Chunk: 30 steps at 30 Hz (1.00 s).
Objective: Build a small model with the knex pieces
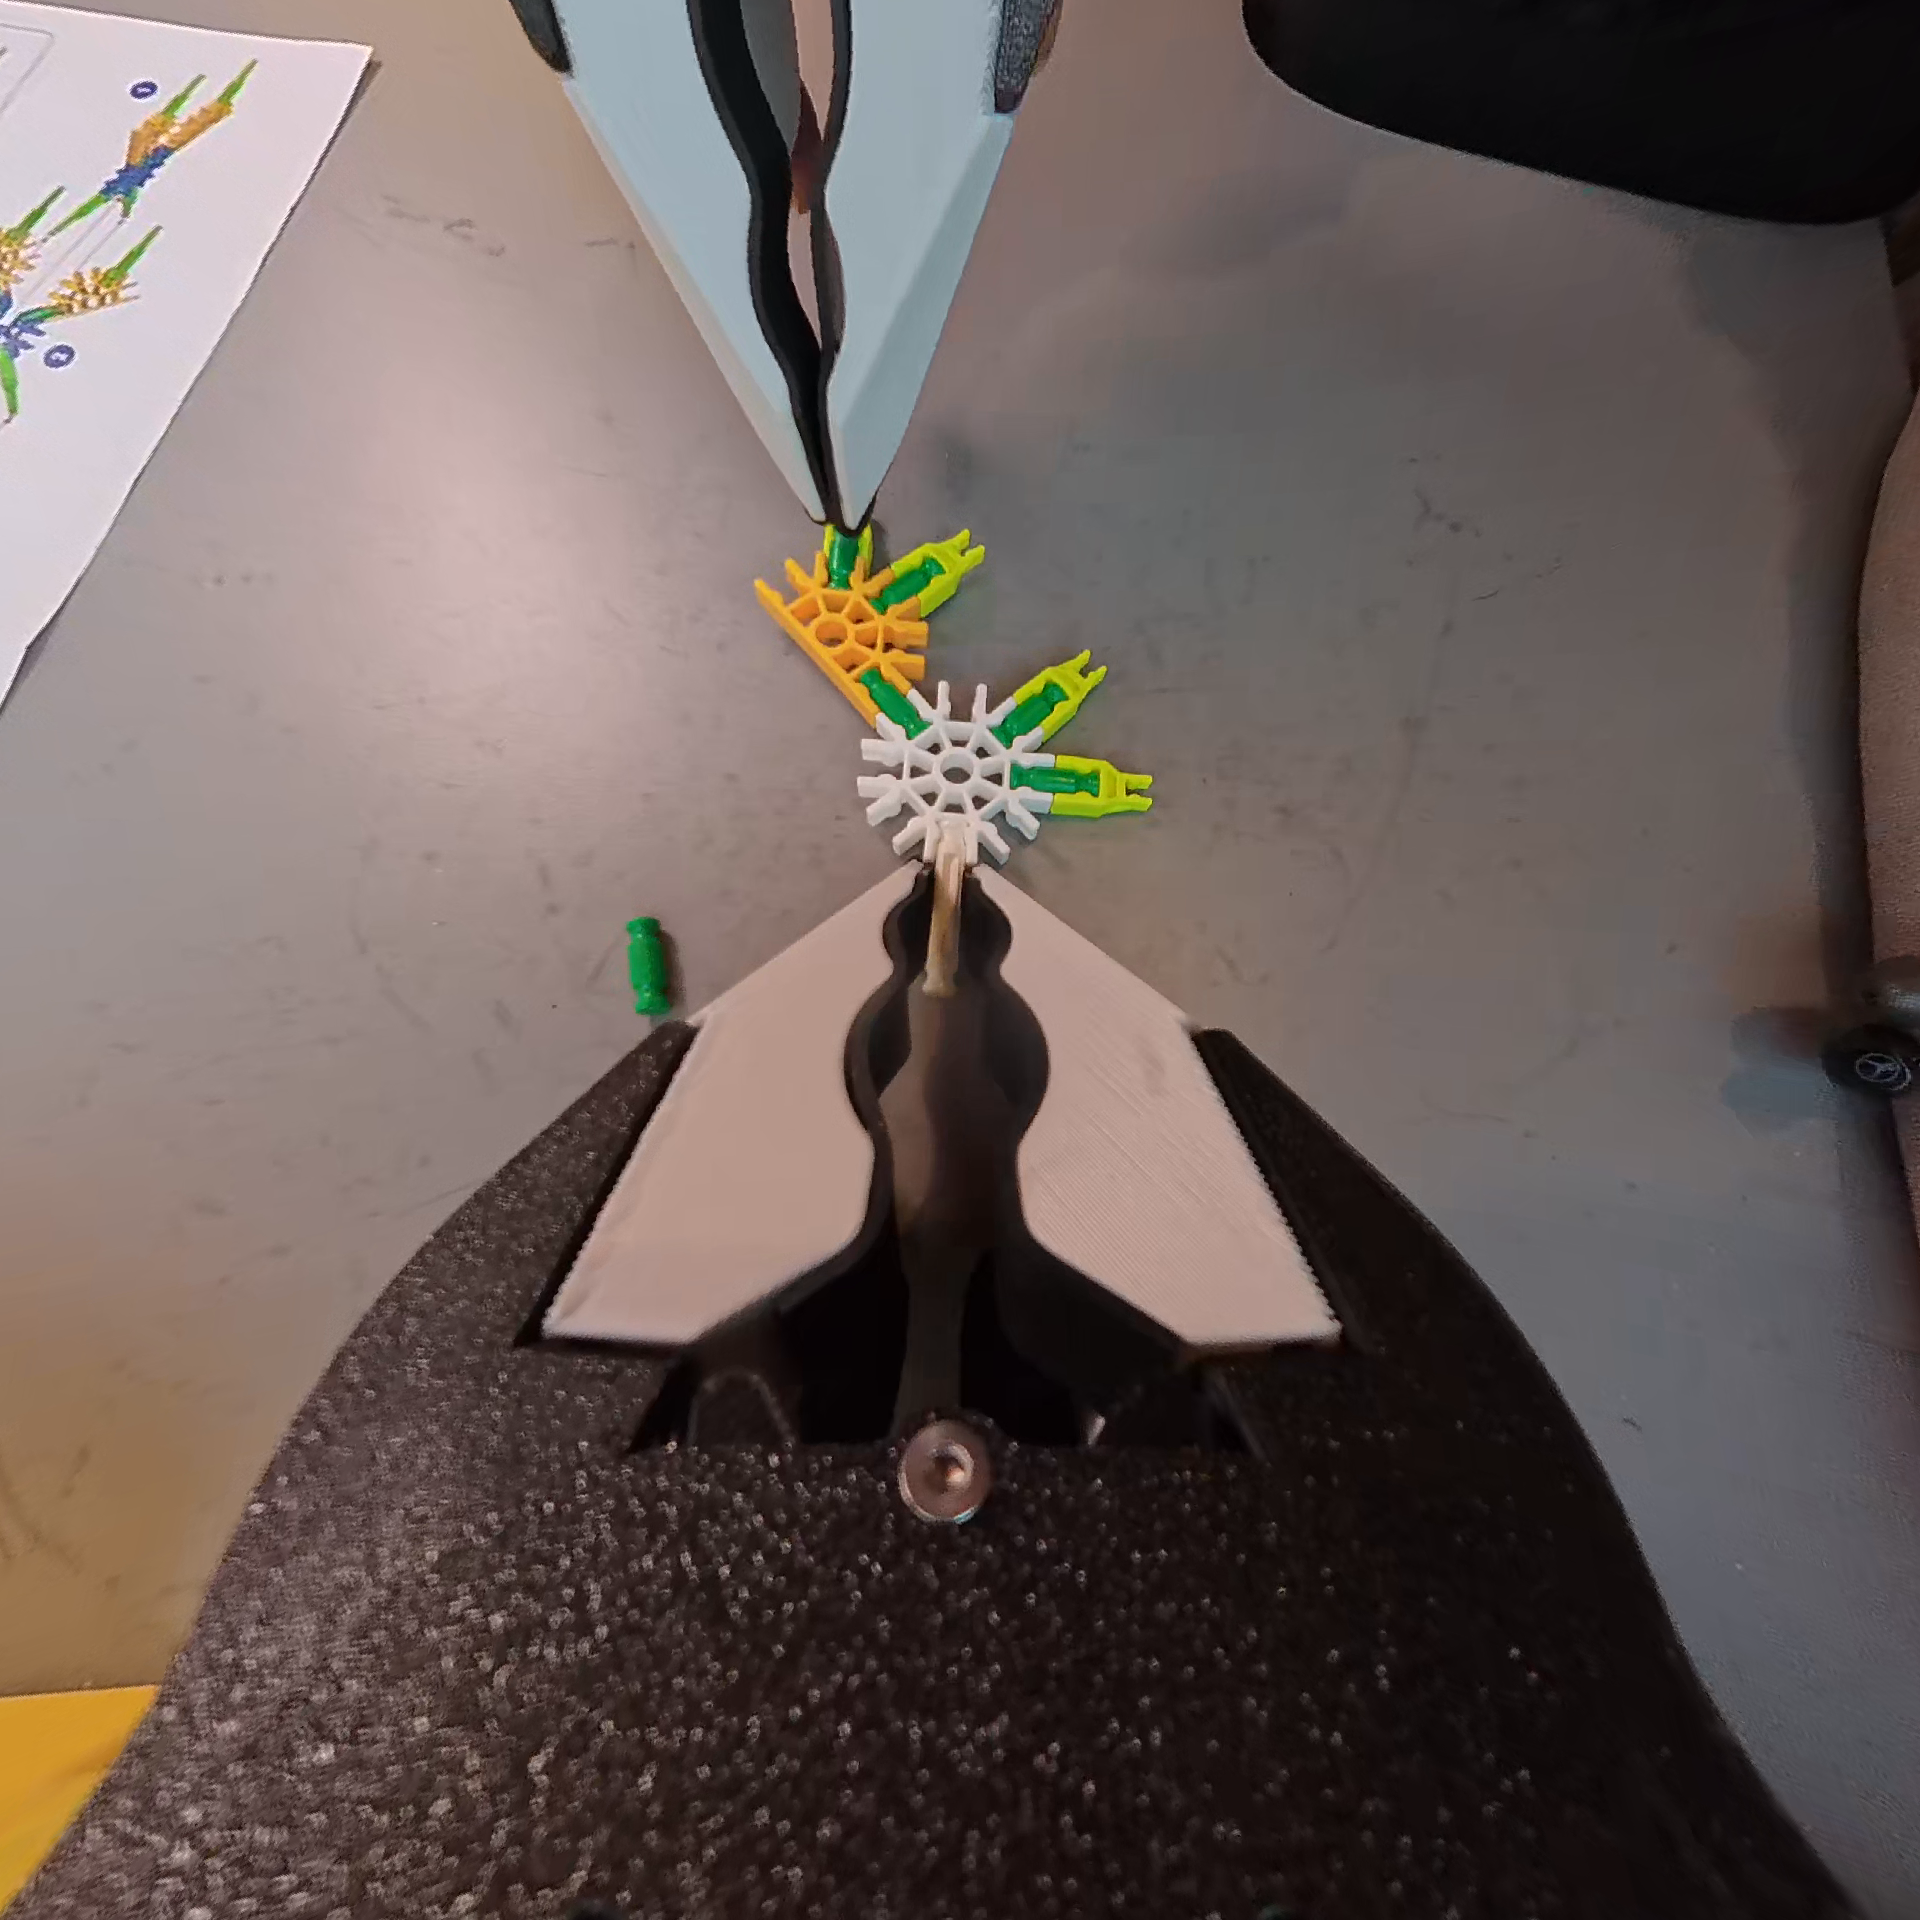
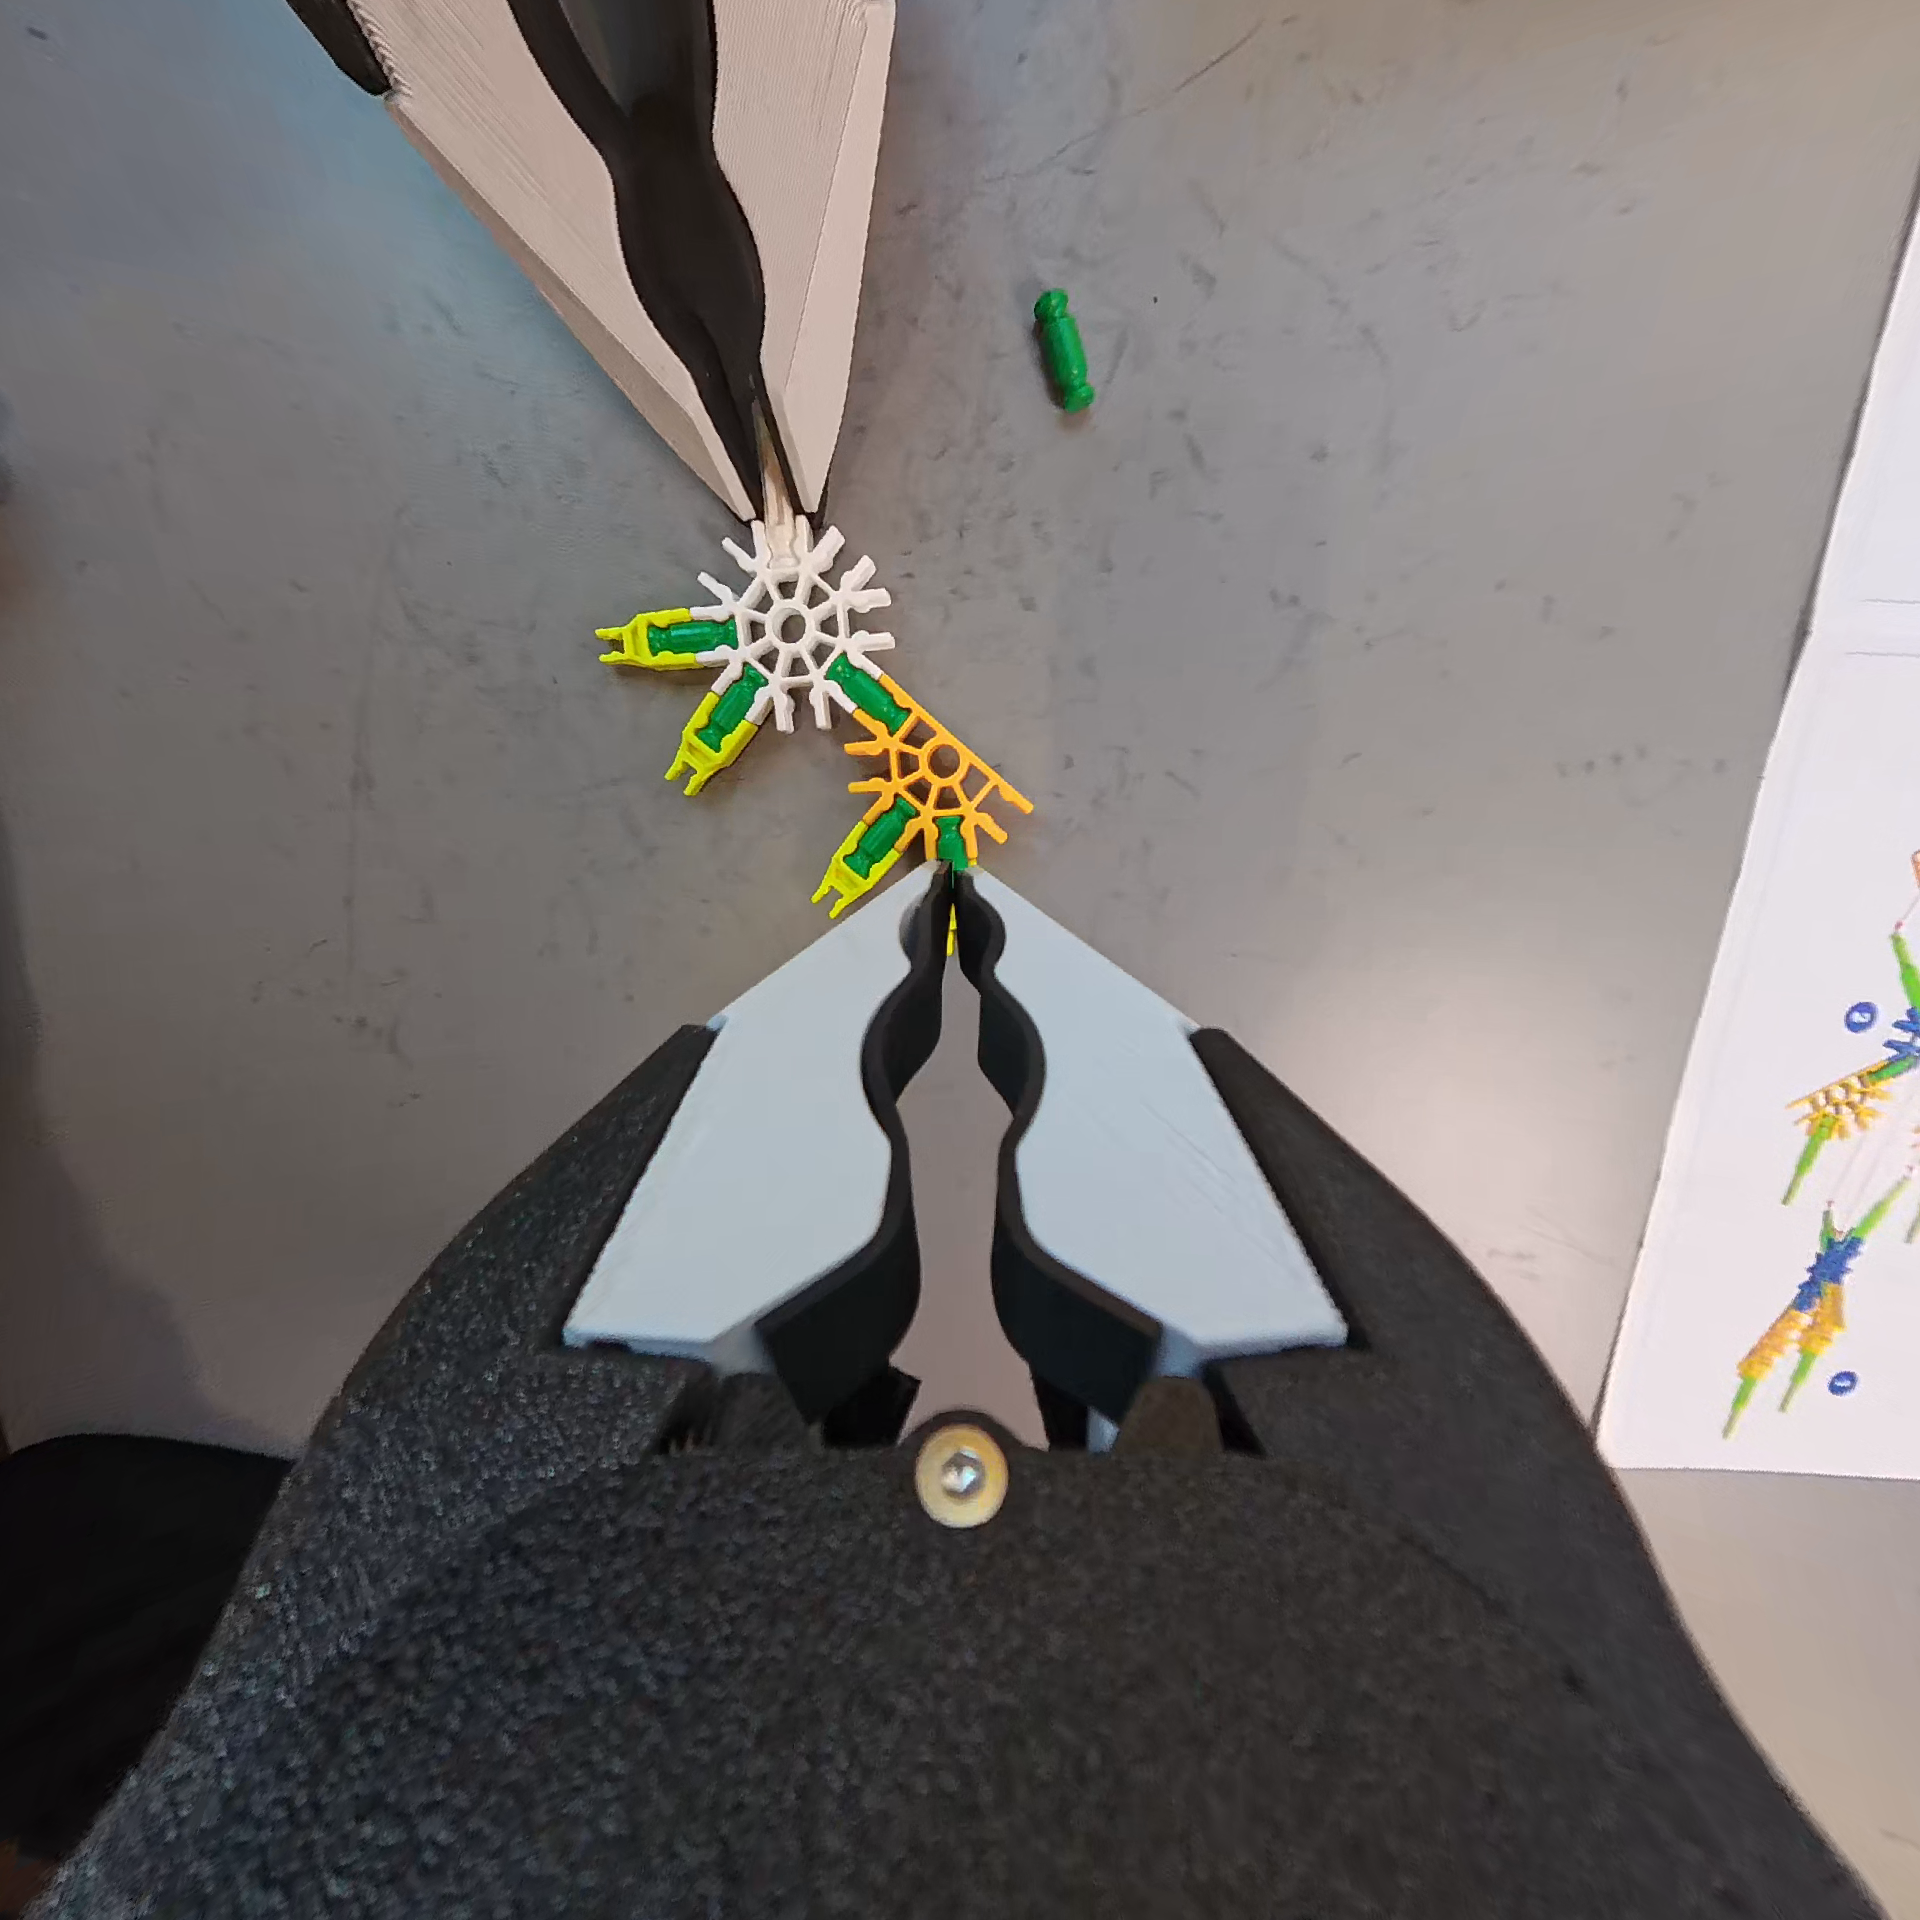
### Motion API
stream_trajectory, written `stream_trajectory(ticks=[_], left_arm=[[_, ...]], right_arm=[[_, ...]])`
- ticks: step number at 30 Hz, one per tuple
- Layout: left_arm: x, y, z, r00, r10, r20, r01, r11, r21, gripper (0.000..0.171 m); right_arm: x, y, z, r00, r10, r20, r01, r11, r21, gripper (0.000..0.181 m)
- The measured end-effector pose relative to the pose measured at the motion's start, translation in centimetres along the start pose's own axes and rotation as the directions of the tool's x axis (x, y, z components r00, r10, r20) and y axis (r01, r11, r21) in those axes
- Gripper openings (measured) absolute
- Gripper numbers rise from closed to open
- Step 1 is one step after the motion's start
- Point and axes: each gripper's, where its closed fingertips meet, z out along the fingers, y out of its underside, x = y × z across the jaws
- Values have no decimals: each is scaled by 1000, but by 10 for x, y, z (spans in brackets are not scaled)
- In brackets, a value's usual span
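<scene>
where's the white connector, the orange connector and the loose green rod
white connector [image 1: 954, 774]: left wrist view, its hub
orange connector [image 2: 940, 764]: right wrist view, its hub
loose green rod [image 2: 1064, 350]: right wrist view, mid-shaft

The grey scuffed tabletop [image 1: 1403, 623] lies open on both flanks of the small plastic assembly of white and orange spoked connectors [image 1: 935, 717]. A loose short green plastic rod [image 1: 646, 964] sits apart beside it. A white printed instruction sheet [image 1: 156, 312] covers one edge, and the two grippers close the assembly's ends
</scene>
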Motion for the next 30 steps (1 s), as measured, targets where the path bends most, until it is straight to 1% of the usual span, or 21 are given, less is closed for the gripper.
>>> stream_trajectory(ticks=[4,12,13,16,19,23,25,27,30], left_arm=[[0,0,0,1000,-4,-3,4,1000,1,5],[-1,1,0,1000,-22,-4,22,1000,-1,6],[-1,1,-1,1000,-27,-6,27,1000,-1,6],[-1,1,-1,1000,-31,-3,31,1000,-2,6],[-1,2,-1,1000,-26,0,26,1000,-3,6],[-2,2,-2,1000,-31,1,31,1000,-1,6],[-2,2,-2,1000,-21,1,21,1000,-2,6],[-2,3,-3,1000,-15,2,15,1000,-1,6],[-4,2,-4,1000,-23,3,23,1000,6,10]], right_arm=[[0,3,4,1000,-6,17,6,999,-33,0],[-4,6,8,996,46,79,-37,993,-111,0],[-4,3,8,995,48,86,-39,994,-106,0],[-4,3,8,997,19,79,-7,990,-144,0],[-4,3,8,997,25,71,-15,990,-139,0],[-1,3,6,998,49,35,-48,998,-47,0],[-2,2,-2,996,76,50,-78,996,48,14],[-5,2,-11,992,99,81,-111,981,159,18],[3,13,-6,992,126,25,-128,969,213,23]])
